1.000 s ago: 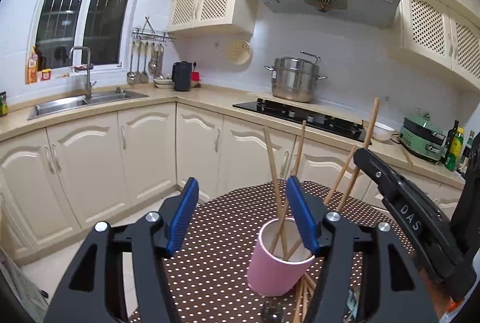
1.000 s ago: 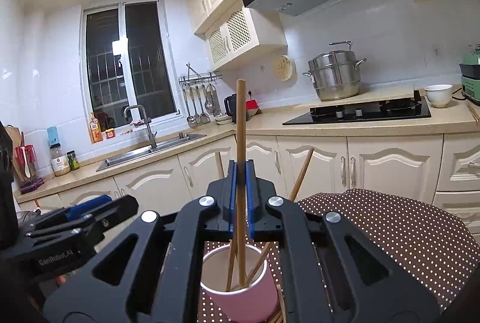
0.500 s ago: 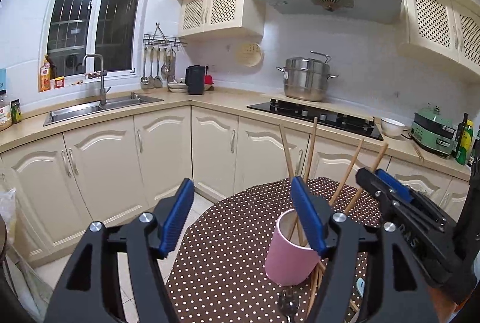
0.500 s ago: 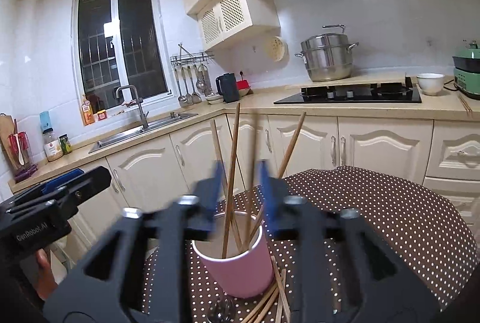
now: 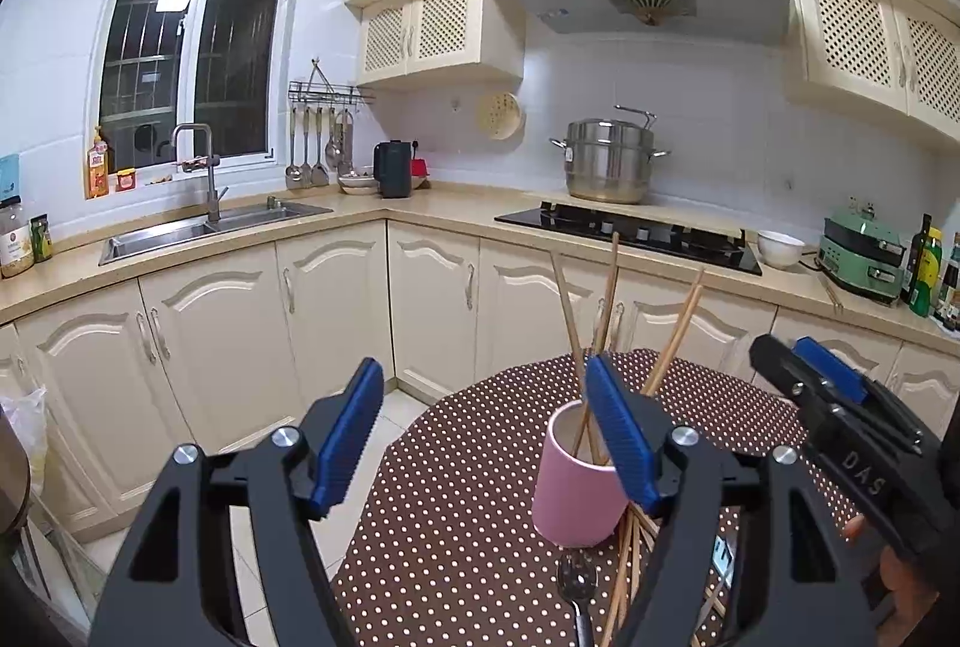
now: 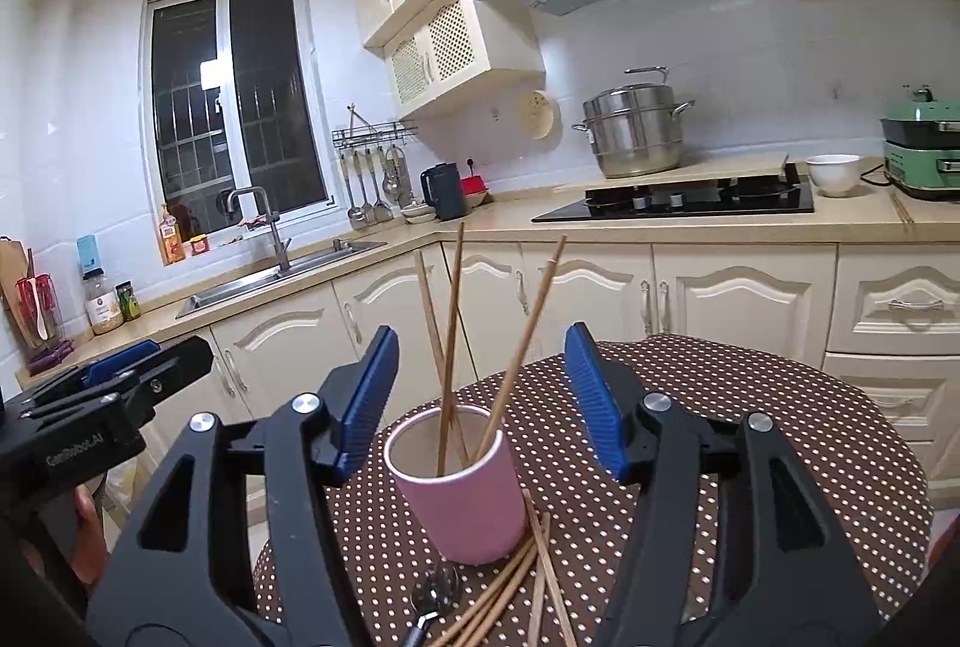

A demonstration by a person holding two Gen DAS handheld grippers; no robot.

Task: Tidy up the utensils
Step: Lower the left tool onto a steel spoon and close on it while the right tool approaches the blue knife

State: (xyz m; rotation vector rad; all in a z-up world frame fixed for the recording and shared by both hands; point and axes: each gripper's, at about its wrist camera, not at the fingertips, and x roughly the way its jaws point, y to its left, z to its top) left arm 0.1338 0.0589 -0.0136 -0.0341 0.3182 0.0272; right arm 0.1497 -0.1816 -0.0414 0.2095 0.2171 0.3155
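The cup (image 6: 462,491) looks matt pink outside and dull beige inside, smooth all over. The chopsticks (image 6: 450,335) standing in it are plain light wood, unvarnished by the look; more wooden sticks (image 6: 510,587) lie just beside the cup's base. Next to those, a spoon (image 6: 435,590) shines like polished metal. Under the cup, the tablecloth (image 6: 750,437) is brown cloth with white dots, matt. Either side of the cup, the right gripper (image 6: 480,401) has ribbed blue pads (image 6: 591,401) on glossy black plastic arms with bright metal bolts.
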